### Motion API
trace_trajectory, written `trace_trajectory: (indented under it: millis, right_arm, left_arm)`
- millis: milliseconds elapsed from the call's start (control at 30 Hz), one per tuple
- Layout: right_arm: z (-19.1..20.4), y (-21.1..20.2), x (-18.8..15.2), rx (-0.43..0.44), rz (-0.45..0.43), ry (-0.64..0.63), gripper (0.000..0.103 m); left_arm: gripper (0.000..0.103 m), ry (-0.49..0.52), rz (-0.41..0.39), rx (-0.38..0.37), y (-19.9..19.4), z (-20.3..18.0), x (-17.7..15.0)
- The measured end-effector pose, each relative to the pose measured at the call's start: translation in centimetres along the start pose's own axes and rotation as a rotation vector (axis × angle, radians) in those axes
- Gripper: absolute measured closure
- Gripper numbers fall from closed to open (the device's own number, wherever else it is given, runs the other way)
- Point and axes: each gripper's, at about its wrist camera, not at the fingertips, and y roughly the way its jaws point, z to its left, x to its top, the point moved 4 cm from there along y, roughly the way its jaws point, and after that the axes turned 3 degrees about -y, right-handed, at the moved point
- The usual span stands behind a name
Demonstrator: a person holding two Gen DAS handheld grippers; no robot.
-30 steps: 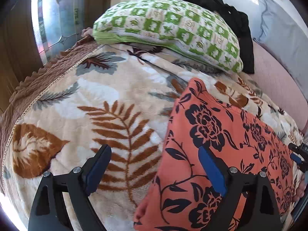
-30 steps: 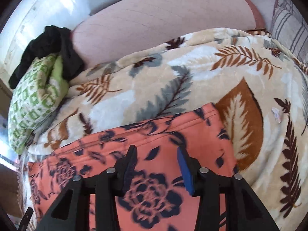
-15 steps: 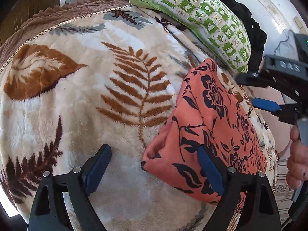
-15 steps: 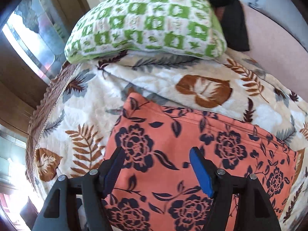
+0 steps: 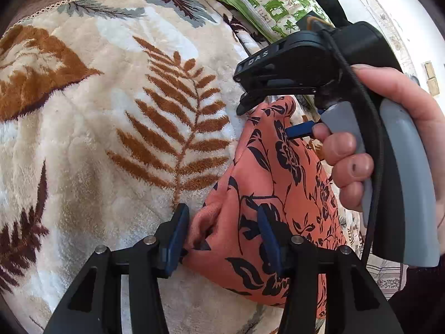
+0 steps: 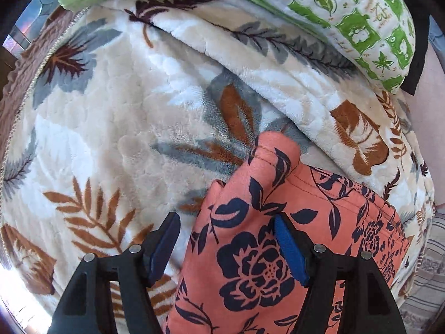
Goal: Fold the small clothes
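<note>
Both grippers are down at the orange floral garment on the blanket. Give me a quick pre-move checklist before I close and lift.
1. Left gripper straddles garment corner: ok.
2. Left jaws closed on cloth: not ok, open.
3. Right gripper over the garment edge: ok.
4. Right jaws closed: not ok, open.
5. Blanket pile clear of the fingers: cannot tell.
6. Pillow clear of the garment: ok.

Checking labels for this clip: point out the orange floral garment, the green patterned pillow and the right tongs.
orange floral garment (image 6: 258,267): right wrist view, large flower print.
green patterned pillow (image 6: 358,19): right wrist view, top face.
right tongs (image 6: 226,246): right wrist view, between tips.
</note>
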Motion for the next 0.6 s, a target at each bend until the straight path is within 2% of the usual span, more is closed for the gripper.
trace_trajectory:
  millis: [67,133,200,233,267,367,433,600]
  right_arm:
    - [0.4,1.0,0.1,-0.034,0.018,-0.007,0.026]
    - [0.5,1.0,0.0,-0.036,0.003,-0.009,0.028]
    - [0.0,0.9,-0.4,-0.010,-0.012,-0.015,0.042]
    - [-0.7,0.7,-0.8,-0.019,-0.022,-0.043,0.054]
    - [-1.2,0.5,-1.1,-0.015,-0.035,-0.059,0.064]
    - [-3.3,-0.4,-2.4,0.042,-0.089,-0.046,0.077]
    - [-4.9,-1.5,-3.3,0.092,-0.145,-0.014,0.081]
    - [-10.2,-4.7,-6.4,0.215,-0.271,0.072,0.086]
  left_arm:
    - [0.056,0.037,0.000,0.012,0.3,-0.5,0.0]
    - [0.072,0.058,0.009,-0.009,0.6,-0.9,0.2]
    - [0.081,0.074,-0.004,-0.013,0.6,-1.3,0.4]
    - [0.083,0.082,-0.010,-0.018,0.4,-1.5,0.4]
    - [0.084,0.088,-0.017,-0.027,0.2,-1.8,0.5]
    - [0.086,0.128,-0.062,-0.074,-0.9,-3.3,0.5]
    - [0.086,0.177,-0.092,-0.101,-1.7,-4.7,0.4]
    - [0.086,0.306,-0.132,-0.223,-3.0,-8.8,-1.4]
